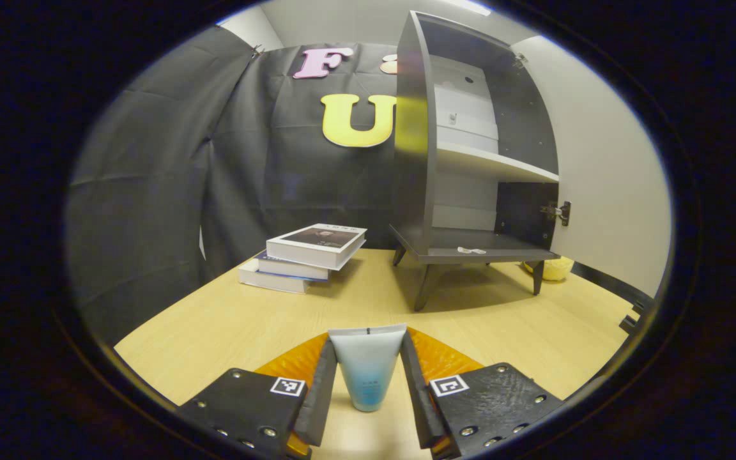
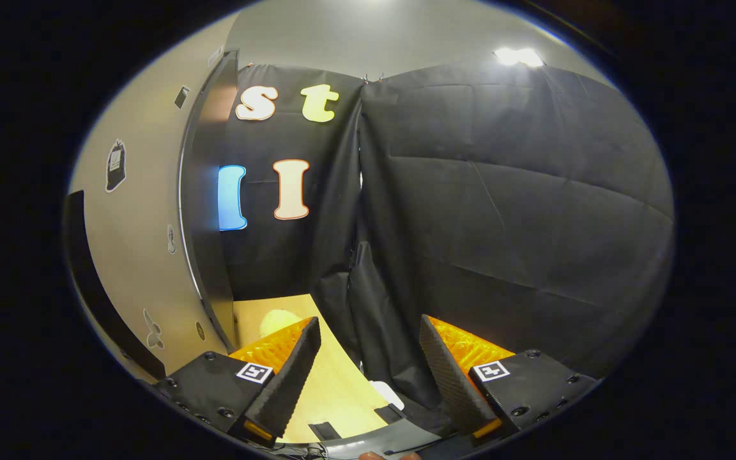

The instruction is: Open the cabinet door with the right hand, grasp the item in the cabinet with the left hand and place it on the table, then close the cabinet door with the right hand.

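Left tongs (image 1: pixel 368 374) clamp a blue tube (image 1: pixel 367 367), label unreadable; right tongs (image 2: pixel 368 364) gape empty.

Tube (image 1: pixel 367 370): pale grey at crimped top, fading to light blue toward the cap. Table (image 1: pixel 227 319): light yellow wood grain. Cabinet (image 1: pixel 470 160), upper right of frame: dark grey sides, white shelf, cream door. Books (image 1: pixel 307 255), centre left: white covers, one dark cover picture.

Left tongs (image 1: pixel 368 377) closed on something, right tongs (image 2: pixel 368 377) agape.
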The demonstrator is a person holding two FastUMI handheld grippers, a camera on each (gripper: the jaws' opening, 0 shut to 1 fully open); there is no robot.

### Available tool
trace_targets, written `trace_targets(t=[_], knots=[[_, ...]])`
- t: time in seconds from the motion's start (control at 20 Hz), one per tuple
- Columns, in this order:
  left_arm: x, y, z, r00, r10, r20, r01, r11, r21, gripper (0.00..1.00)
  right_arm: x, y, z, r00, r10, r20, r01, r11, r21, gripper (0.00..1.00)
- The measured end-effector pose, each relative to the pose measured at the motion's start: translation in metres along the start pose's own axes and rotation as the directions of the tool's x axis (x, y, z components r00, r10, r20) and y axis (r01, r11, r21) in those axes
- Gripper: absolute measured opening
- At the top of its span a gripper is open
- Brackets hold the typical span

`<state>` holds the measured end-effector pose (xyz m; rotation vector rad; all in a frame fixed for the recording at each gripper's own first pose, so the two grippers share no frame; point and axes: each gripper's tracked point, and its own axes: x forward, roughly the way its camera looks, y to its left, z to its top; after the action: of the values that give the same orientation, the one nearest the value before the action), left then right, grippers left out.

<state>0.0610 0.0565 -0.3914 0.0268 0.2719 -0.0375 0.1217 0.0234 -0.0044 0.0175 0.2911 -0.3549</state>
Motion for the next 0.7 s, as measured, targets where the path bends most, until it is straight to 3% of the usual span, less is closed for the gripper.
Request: trace_targets(t=[0.2, 0.25, 0.3, 0.4, 0.45, 0.6, 0.7], knots=[[-0.004, 0.004, -0.005, 1.000, 0.004, -0.002, -0.004, 1.000, -0.005, 0.57, 0.002, 0.001, -0.013, 0.999, -0.012, -0.046, 0.012, 1.000, -0.007, 0.93], [-0.005, 0.002, -0.004, 1.000, -0.005, -0.002, 0.005, 1.000, 0.000, 0.60, 0.002, 0.000, -0.017, 0.998, -0.018, -0.056, 0.018, 1.000, -0.011, 0.93], [-0.005, 0.001, -0.005, 1.000, -0.013, -0.003, 0.014, 1.000, 0.007, 0.56, 0.003, 0.002, -0.018, 0.998, -0.017, -0.059, 0.016, 1.000, -0.012, 0.93], [-0.005, -0.001, -0.004, 1.000, -0.027, -0.009, 0.027, 1.000, 0.013, 0.60, 0.003, 0.006, -0.023, 0.998, -0.010, -0.065, 0.009, 1.000, -0.011, 0.98], [-0.008, -0.003, 0.002, 0.999, -0.039, -0.001, 0.039, 0.999, 0.012, 0.56, 0.003, 0.007, -0.025, 0.998, -0.008, -0.066, 0.007, 1.000, -0.010, 0.98], [-0.007, -0.009, 0.007, 0.998, -0.064, -0.006, 0.064, 0.998, 0.027, 0.92, 0.004, 0.009, -0.031, 0.998, -0.003, -0.068, 0.004, 1.000, 0.011, 0.98], [-0.012, -0.012, 0.020, 0.997, -0.077, 0.002, 0.076, 0.995, 0.065, 0.91, 0.003, 0.011, -0.039, 0.997, 0.002, -0.075, 0.000, 1.000, 0.024, 0.98]])
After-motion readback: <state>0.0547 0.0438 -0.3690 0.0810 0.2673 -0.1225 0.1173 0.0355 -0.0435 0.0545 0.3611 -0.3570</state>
